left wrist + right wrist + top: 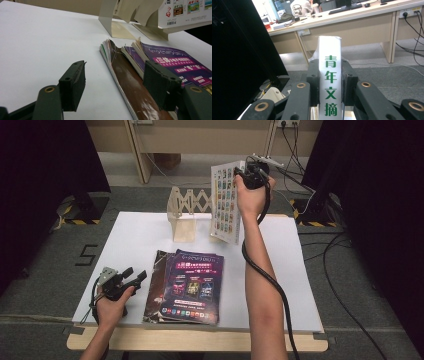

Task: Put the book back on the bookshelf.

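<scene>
My right gripper (248, 173) is shut on a white magazine (226, 202), holding it upright above the table's far side, close to the right of a wooden accordion rack (186, 209). Between the two jaws the magazine's white spine (330, 82) with green characters is pinched. A stack of magazines (187, 285), the top one purple, lies flat near the front of the white table (125, 245). My left gripper (134, 276) rests open on the table just left of that stack. Its fingers (73, 82) stand apart, the stack's brown bottom cover (130, 85) between them and ahead.
The rack's cream base (117, 26) stands behind the stack, with the held magazine's lower corner (185, 12) over it. Black curtains (45, 170) flank both sides. Cables (340, 270) trail over the grey floor at the right. A desk with keyboards (352, 10) is far beyond.
</scene>
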### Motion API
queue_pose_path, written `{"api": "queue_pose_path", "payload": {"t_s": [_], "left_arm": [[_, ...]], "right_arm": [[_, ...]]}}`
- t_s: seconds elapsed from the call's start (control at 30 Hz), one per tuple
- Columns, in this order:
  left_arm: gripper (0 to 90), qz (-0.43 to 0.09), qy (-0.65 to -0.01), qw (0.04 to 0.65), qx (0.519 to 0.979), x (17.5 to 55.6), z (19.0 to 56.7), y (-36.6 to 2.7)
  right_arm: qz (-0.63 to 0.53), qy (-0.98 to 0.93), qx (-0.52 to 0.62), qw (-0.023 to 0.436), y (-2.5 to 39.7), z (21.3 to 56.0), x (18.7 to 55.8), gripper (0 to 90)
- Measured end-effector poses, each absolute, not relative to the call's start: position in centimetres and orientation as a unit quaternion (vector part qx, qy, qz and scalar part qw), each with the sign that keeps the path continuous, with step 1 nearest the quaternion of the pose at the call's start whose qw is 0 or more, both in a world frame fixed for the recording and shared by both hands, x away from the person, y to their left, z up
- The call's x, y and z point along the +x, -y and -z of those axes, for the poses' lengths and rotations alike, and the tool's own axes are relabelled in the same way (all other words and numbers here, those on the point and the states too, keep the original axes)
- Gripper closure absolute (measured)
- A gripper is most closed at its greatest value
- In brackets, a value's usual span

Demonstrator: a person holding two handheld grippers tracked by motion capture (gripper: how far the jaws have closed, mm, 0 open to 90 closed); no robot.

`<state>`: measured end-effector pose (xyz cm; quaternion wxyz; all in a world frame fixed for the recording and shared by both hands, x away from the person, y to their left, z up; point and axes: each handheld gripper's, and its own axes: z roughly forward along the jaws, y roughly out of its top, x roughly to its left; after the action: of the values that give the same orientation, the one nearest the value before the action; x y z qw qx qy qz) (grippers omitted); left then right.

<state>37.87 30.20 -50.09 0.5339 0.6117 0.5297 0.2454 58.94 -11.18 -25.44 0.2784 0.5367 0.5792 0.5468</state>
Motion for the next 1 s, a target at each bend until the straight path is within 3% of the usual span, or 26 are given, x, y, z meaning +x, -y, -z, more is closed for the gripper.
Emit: {"api": "queue_pose_path", "payload": {"t_s": [1.0], "left_arm": [[34.3, -0.245, -0.529, 0.533, 0.613, 37.9, 50.1, -30.2]], "right_arm": [[-0.537, -0.583, 0.533, 0.296, 9.6, 24.9, 59.3, 74.3]]}}
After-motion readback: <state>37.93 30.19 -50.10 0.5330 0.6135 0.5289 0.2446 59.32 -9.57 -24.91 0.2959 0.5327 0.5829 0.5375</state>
